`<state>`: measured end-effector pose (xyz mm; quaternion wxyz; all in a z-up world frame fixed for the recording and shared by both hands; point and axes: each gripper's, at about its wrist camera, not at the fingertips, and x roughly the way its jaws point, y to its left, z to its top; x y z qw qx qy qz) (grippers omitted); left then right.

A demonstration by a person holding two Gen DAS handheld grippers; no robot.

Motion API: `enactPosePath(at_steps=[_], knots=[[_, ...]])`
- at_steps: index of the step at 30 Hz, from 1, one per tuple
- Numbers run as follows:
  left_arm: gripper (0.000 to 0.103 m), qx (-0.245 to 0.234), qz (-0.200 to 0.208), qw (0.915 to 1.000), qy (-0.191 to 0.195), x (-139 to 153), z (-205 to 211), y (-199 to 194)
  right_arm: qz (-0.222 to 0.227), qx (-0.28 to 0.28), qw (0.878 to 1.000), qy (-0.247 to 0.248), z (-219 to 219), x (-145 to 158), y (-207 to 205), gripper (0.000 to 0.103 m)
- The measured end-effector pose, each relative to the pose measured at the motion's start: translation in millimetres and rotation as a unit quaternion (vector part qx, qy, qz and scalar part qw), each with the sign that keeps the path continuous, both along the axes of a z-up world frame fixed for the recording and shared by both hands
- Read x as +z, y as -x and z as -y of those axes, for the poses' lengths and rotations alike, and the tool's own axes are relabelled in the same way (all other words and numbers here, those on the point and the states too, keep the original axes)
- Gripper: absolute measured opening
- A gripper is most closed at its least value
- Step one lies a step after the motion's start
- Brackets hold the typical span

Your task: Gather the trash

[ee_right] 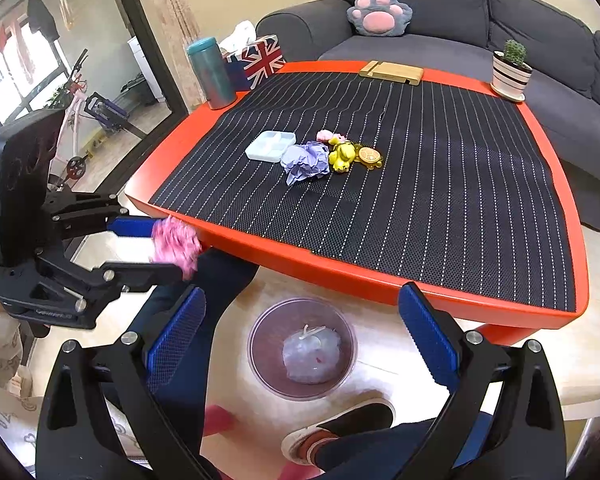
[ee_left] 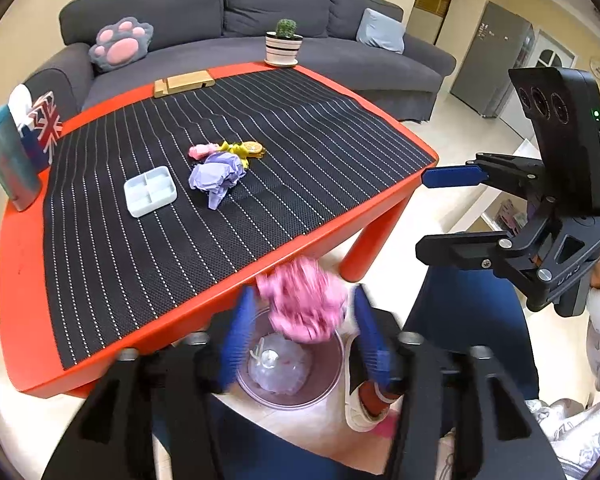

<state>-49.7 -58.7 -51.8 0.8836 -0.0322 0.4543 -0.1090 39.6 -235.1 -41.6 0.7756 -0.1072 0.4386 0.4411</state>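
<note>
A pink crumpled paper wad, blurred, hangs between the fingers of my left gripper, whose jaws stand apart off the table's near edge; the pads do not seem to press on it. Below it on the floor stands a clear round bin with a clear plastic wad inside. The right wrist view shows the same wad at the left gripper. My right gripper is open and empty above the bin. On the striped mat lie a purple crumpled paper and a small pink scrap.
A red table carries a white divided tray, yellow toy, amber turtle, wooden stand, cactus pot, teal flask and flag tissue box. A person's shoe rests beside the bin. A grey sofa stands behind.
</note>
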Motion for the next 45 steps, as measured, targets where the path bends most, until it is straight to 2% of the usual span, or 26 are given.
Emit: enactPosePath(at_steps=[1,2,5,28,45], knots=[[0.083,0.004,0.004,1.0,0.001,0,-1,1,0.0,0.0,1.0,0.0,1,0,0,0.095],[0.089,0.007,0.008,0.9999,0.003,1,-1,1,0.001,-0.001,1.0,0.0,1,0,0,0.095],[0.094,0.019,0.01,0.9998,0.001,1,-4,0,0.0,-0.002,1.0,0.0,1,0,0,0.096],[0.095,0.049,0.005,0.9988,0.002,0,-20,-2,0.002,-0.001,1.0,-0.003,-3,1,0,0.096],[0.095,0.088,0.016,0.9959,-0.012,11,-61,-25,0.022,0.024,0.999,-0.006,-41,19,-33,0.096]])
